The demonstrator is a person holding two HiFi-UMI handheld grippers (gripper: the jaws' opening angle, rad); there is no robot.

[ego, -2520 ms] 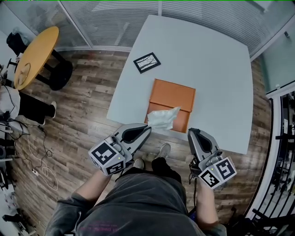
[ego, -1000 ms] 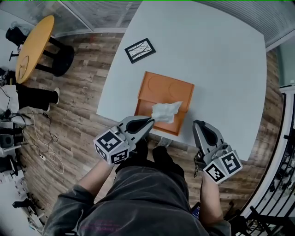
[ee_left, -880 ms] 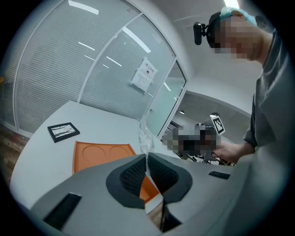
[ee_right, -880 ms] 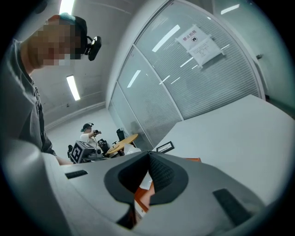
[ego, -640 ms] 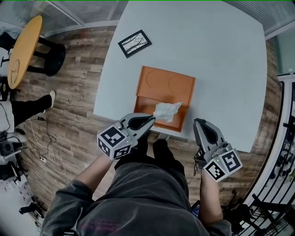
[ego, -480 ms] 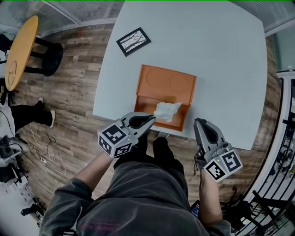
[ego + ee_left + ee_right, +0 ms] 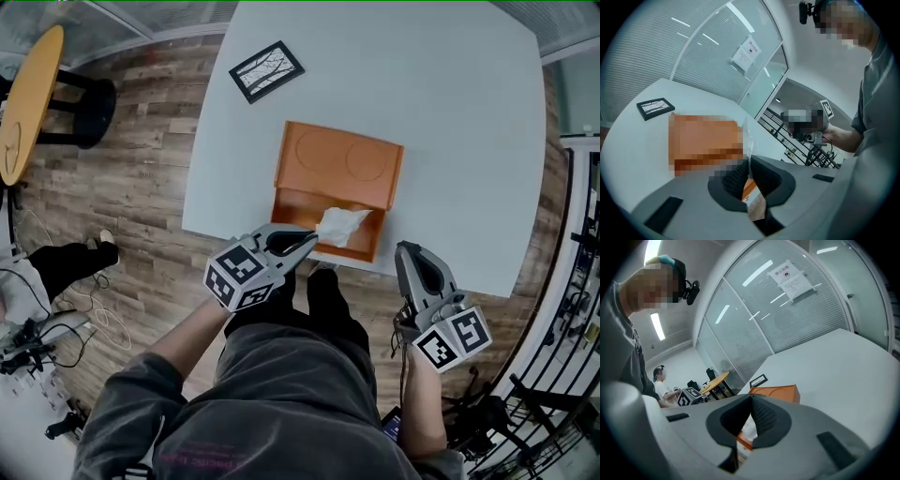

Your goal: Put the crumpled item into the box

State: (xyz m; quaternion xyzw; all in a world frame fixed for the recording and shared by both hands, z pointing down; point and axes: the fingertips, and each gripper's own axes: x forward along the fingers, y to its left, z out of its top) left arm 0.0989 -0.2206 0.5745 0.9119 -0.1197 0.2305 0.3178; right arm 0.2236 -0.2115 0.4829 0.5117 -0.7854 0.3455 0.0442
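Observation:
An orange box [image 7: 323, 208] lies open near the front edge of the white table [image 7: 450, 112], its lid [image 7: 342, 161] folded back flat. My left gripper [image 7: 312, 238] is shut on a white crumpled item [image 7: 343, 225], which hangs over the box's open near part. In the left gripper view the thin item [image 7: 746, 135] sticks up from the shut jaws of the left gripper [image 7: 746, 159], with the box [image 7: 705, 140] behind. My right gripper [image 7: 405, 249] hangs off the table's front edge, to the right of the box, shut with nothing in it. In the right gripper view the box [image 7: 776, 392] shows beyond the right gripper [image 7: 751, 397].
A black framed picture [image 7: 266, 70] lies on the table's far left corner. A round wooden table [image 7: 23, 98] stands on the plank floor at the left. Another person's leg [image 7: 70, 262] is at the left edge. A black railing [image 7: 577, 281] runs along the right.
My left gripper has come down with the crumpled item, from above the box's front to just over its open part. The right gripper has sunk a little beside the table's edge.

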